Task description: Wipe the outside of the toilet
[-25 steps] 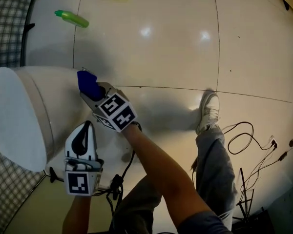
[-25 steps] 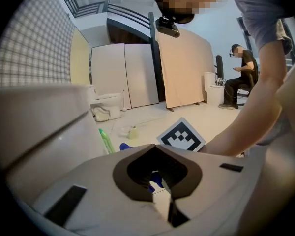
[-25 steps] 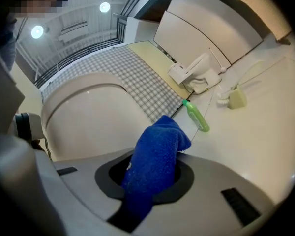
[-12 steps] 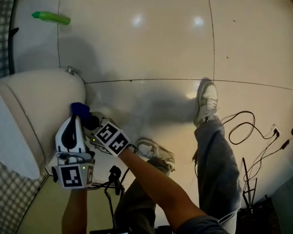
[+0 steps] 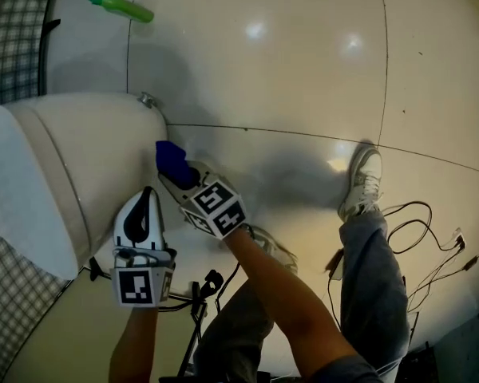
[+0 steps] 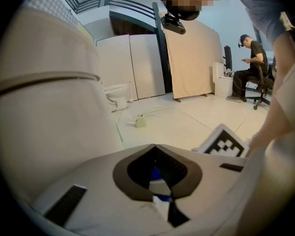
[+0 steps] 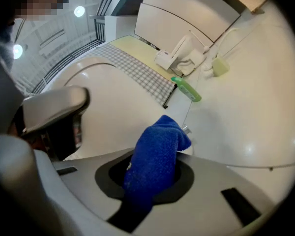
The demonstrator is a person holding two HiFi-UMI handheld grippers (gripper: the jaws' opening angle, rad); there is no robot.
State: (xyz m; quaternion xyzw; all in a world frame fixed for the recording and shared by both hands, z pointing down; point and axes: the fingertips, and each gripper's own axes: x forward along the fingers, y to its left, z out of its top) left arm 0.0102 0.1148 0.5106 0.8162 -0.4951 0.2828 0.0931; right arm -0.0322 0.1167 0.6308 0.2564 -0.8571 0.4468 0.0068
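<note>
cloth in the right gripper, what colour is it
Deep blue. The cloth, held in the right gripper, shows best in the right gripper view.

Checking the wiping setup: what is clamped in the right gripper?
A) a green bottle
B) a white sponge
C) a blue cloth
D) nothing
C: the right gripper is shut on the blue cloth, while the green bottle lies apart on the floor.

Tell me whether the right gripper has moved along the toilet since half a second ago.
Yes. The right gripper, shut on the blue cloth, has slid along the side of the toilet, closer to the floor seam and the bolt cap.
</note>
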